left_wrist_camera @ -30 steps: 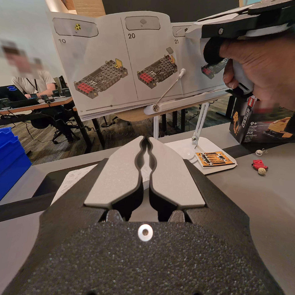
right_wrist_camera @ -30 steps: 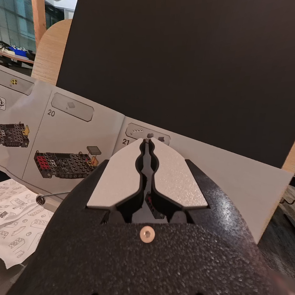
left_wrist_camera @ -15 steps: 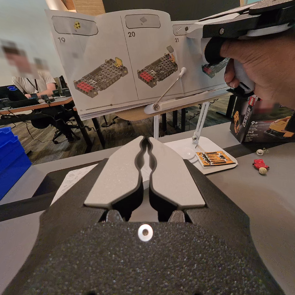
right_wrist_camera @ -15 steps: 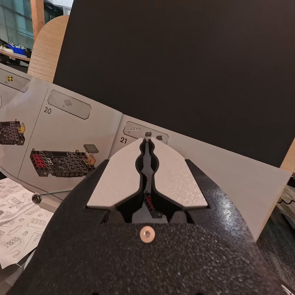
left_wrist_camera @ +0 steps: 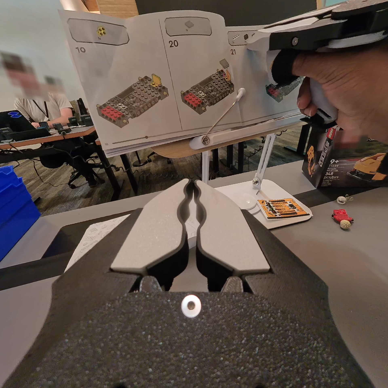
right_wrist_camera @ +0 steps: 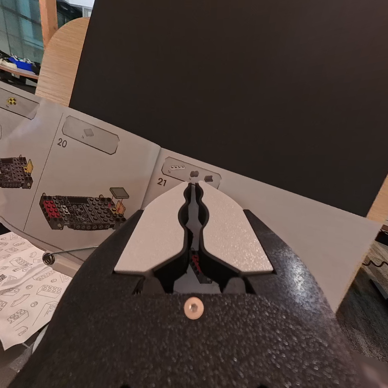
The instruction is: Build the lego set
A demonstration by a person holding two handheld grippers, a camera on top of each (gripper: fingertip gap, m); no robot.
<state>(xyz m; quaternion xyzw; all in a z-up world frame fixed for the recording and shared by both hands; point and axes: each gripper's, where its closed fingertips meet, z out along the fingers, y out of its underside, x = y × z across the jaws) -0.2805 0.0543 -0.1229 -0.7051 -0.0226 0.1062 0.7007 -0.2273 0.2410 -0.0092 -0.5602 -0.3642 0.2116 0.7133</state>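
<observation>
Upper right of left wrist view: right gripper (right_wrist_camera: pixel 193 184) up at booklet (left_wrist_camera: pixel 168 84) on stand (left_wrist_camera: pixel 252 136), fingers nearly together, whether pinching page edge can't tell. Prob. page turn/step check; next calls for fetching pieces. Left gripper (left_wrist_camera: pixel 193 182) clenched, empty, low centre over table (left_wrist_camera: pixel 336 252). Right side: box (left_wrist_camera: pixel 346 168), sticker sheet (left_wrist_camera: pixel 281 207), red piece (left_wrist_camera: pixel 341 216). Build itself not in sight.

Count: one instruction booklet (left_wrist_camera: pixel 168 84) upper centre, one set box (left_wrist_camera: pixel 344 168) right, one sticker sheet (left_wrist_camera: pixel 283 207), two loose pieces lower right (left_wrist_camera: pixel 342 218), possibly more.
</observation>
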